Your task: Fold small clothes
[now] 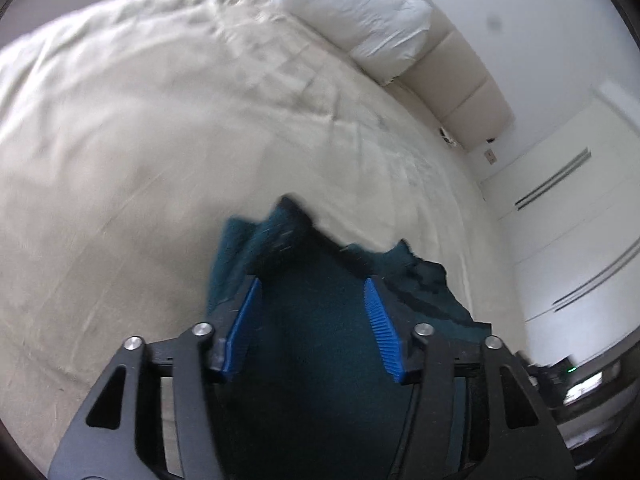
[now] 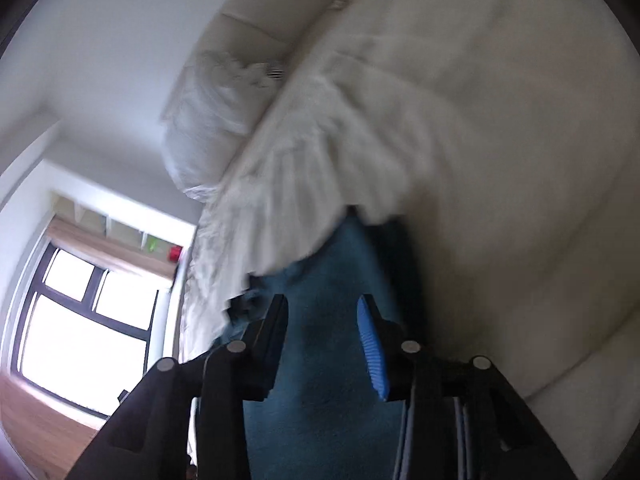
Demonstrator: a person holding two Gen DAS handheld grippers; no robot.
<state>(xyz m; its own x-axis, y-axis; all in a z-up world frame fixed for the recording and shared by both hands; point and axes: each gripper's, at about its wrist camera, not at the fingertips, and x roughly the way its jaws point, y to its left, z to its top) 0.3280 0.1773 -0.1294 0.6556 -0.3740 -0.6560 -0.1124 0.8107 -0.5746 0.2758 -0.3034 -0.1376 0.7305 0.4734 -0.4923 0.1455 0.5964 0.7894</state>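
Teal cloth (image 1: 320, 320) is seen spread between and beneath the fingers of the left gripper (image 1: 314, 292), whose jaws are held wide apart. Its blue ribbed pads (image 1: 380, 328) stand at either side of the cloth, and no pinch on the fabric can be made out. The cloth's far edge is rumpled and raised just beyond the fingertips, with a further fold lying to the right of the right finger. The cloth is laid on a cream bed (image 1: 140, 140), which fills the left and far part of the left wrist view. A white pillow (image 1: 360, 12) is propped at the far right against a padded headboard (image 1: 460, 80), and white wardrobe doors (image 1: 568, 220) are seen at the right.

In the right wrist view, the same cloth (image 2: 328, 340) is seen running between the spread fingers of the right gripper (image 2: 322, 320), also held wide, and no grip on the fabric is shown. The cloth reaches past the fingertips to the far side, where it is overlapped by blurred white bedding (image 2: 312, 160). The bed (image 2: 520, 160) is seen to the right, and a window (image 2: 80, 320) at the near left.
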